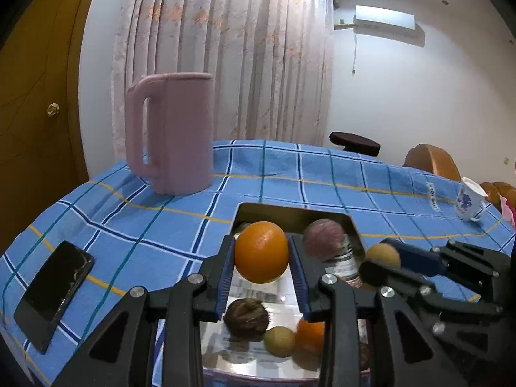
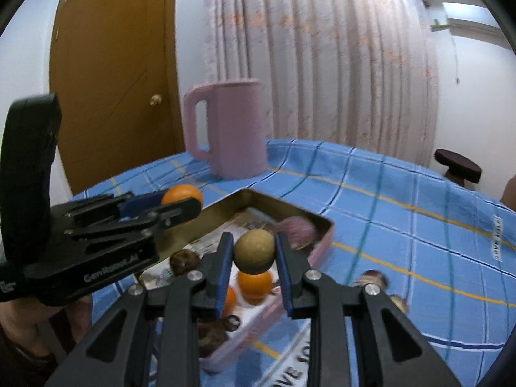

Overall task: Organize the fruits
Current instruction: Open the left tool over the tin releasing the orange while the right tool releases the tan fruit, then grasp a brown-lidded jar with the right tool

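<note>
On left gripper [image 2: 180, 208], "GenRobot.AI" lettering [image 2: 111, 269]

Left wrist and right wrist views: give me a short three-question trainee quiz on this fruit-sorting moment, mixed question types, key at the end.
1. True or false: the left gripper is shut on an orange.
2. What does the right gripper hold? A) a small yellow-green fruit B) the phone C) the mug
3. Fill in: the pink ___ stands upright on the blue checked tablecloth behind the tin tray.

Key: 1 true; 2 A, the yellow-green fruit; 3 jug.
</note>
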The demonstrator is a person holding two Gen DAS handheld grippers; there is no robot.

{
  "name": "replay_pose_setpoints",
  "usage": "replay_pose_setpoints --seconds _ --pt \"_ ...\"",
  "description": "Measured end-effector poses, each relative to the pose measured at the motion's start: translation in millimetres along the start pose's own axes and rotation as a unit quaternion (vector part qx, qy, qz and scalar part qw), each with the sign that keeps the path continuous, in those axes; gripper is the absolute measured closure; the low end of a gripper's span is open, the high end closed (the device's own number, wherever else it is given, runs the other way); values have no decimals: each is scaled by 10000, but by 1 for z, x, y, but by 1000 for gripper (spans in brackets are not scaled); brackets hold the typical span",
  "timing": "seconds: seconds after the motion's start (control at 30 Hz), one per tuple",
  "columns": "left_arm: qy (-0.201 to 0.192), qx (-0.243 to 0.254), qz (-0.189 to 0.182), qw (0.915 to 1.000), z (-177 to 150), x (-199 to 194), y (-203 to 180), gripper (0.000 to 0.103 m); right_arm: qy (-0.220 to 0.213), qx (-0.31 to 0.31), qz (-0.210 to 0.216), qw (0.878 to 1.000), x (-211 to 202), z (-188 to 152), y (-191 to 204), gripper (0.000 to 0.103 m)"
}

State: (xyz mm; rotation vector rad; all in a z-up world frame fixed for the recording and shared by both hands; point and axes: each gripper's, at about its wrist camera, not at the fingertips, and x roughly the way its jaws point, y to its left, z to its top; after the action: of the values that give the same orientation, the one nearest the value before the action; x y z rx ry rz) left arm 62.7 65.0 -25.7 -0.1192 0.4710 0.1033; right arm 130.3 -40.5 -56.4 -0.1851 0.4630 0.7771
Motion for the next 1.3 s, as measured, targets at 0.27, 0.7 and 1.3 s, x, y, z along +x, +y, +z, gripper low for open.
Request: replay_pose_setpoints --seconds 0.27,0.7,1.3 --pt "257 10 94 9996 -8 9 9 67 461 -196 258 9984 23 -8 20 72" --pt "148 83 -356 9992 -9 -2 -25 43 277 251 -784 9962 -36 -20 -68 44" --pt "303 715 -745 9942 -2 5 -96 42 1304 680 -661 9869 -1 -36 -124 62"
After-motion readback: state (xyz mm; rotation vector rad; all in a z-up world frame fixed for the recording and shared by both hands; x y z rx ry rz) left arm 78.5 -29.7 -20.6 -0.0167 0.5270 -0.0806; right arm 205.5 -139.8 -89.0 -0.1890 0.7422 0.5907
